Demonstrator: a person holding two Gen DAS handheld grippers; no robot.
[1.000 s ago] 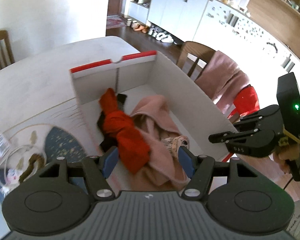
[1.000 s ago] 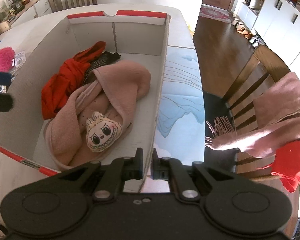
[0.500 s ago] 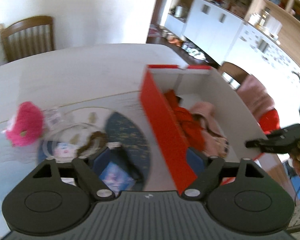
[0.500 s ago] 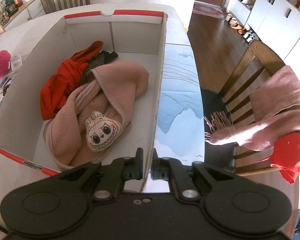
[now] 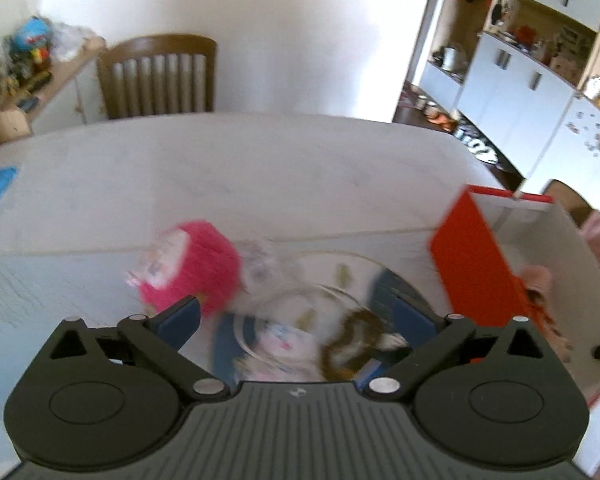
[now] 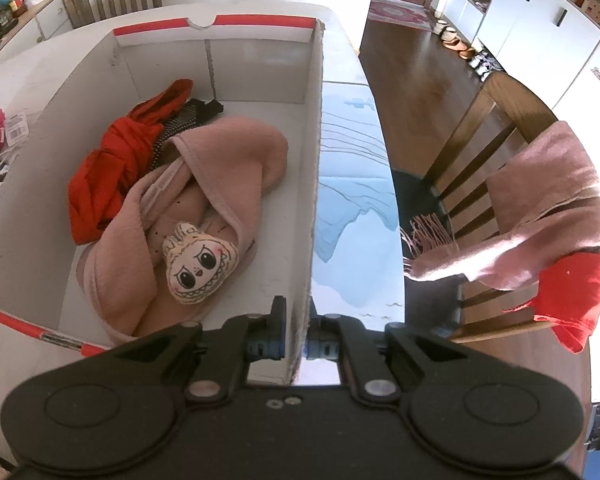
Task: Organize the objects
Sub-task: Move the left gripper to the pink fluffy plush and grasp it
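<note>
Left wrist view: the left gripper [image 5: 296,320] hangs over a pale tabletop [image 5: 228,168], its blue-padded jaws spreading wide and still opening, nothing clamped between them. Below and between the fingers lies a blurred heap of small items: a fluffy bright-pink plush ball [image 5: 192,268], a clear plastic packet [image 5: 260,260], a coil of white cable [image 5: 300,300] and a brown looped piece [image 5: 356,340] on a dark blue round mat [image 5: 400,292]. To the right stands a red-and-white cardboard box [image 5: 472,264], just beside the mat. A brown wooden slatted chair [image 5: 156,76] sits at the table's far edge.

Right wrist view: the right gripper [image 6: 296,334] is pinched tight on the box's [image 6: 314,160] near-right wall, one finger inside, one outside. Inside the box lie a crumpled red cloth [image 6: 108,168], a dusty-pink fleece garment [image 6: 228,160] and a cream cartoon-face plush patch [image 6: 200,268] resting on it. Beyond the table edge, a pink fringed scarf [image 6: 540,208] and a red fabric piece [image 6: 576,296] drape over a second wooden chair [image 6: 488,128].
</note>
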